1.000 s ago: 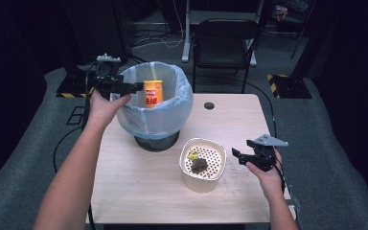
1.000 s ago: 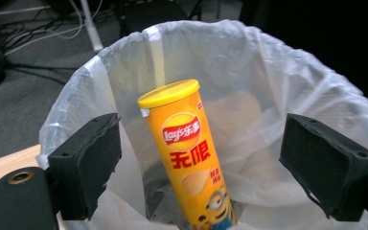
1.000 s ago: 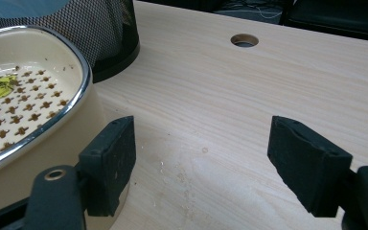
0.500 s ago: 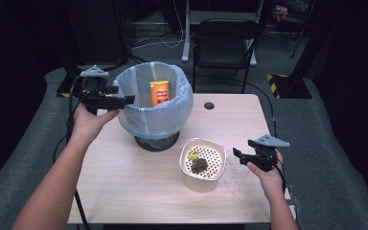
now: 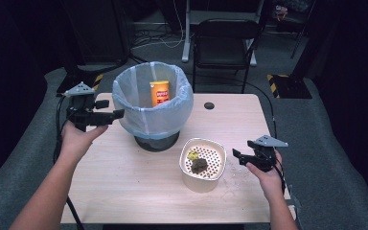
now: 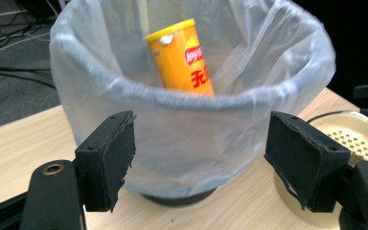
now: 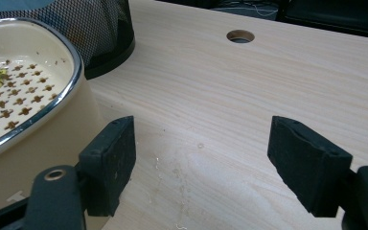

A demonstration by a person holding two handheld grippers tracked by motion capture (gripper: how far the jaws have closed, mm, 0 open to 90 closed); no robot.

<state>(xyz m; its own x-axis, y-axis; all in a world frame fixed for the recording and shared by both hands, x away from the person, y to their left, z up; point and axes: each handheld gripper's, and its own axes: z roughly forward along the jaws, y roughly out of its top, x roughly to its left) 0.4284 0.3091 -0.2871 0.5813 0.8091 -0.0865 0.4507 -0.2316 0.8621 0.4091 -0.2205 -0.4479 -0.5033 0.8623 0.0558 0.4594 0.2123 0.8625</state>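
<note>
A waste bin lined with a pale blue plastic bag stands at the table's back left. Inside it leans a yellow chip can. My left gripper hangs open and empty just left of the bin, jaws pointing at its side. A cream container with a perforated tray holds a dark lump and a yellow scrap. My right gripper is open and empty just right of that container, low over the table.
The wooden table has a round cable hole at the back. Crumbs and wet spots lie by the container. A black chair stands behind the table. Cables trail on the grey floor.
My left gripper has pulled back from above the bin's rim to its left side and come lower. The chip can has settled inside the bin. My right gripper has hardly moved.
</note>
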